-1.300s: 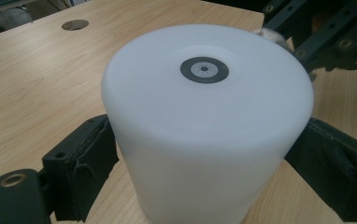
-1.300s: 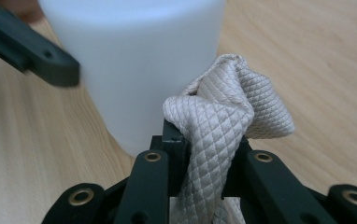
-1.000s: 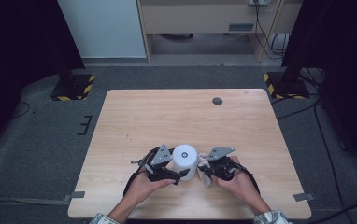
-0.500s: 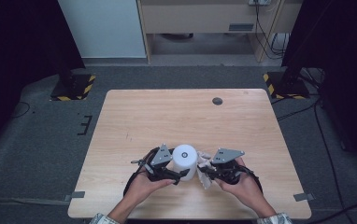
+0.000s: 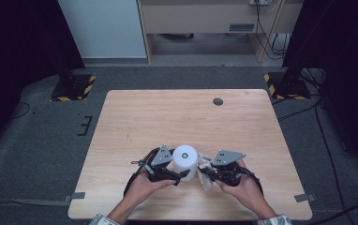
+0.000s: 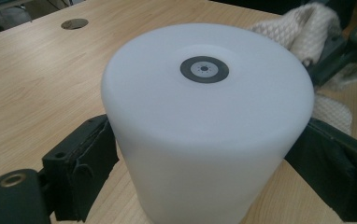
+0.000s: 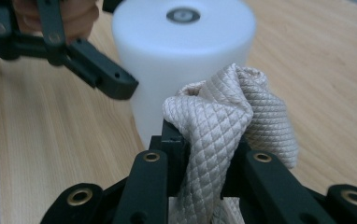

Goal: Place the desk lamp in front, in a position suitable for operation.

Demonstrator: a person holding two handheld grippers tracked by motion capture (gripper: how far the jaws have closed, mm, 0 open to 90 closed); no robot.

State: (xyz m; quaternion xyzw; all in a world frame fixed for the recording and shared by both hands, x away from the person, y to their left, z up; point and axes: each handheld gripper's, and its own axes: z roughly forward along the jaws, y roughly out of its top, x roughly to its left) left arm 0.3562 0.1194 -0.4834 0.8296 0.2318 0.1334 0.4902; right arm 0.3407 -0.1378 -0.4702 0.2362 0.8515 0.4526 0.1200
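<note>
**Cylinder clamped, cloth pinched at the table's near edge**

Your left gripper (image 5: 179, 174) clasps the white cylinder (image 5: 185, 161) from both sides, pads pressed to its wall; it stands upright on the wooden table (image 5: 177, 117), near your edge. Your right gripper (image 5: 204, 173) has its jaws closed on a bunched cream quilted cloth (image 7: 223, 121), which is held up against the cylinder's side. A dark round hole (image 5: 218, 101) sits far across the tabletop.

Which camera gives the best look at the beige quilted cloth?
The right gripper view: the cloth is close and sharp, bunched between the right gripper's fingers, its weave clear. The left gripper view catches a fold behind the white cylinder. The high view shows a small pale scrap.
</note>
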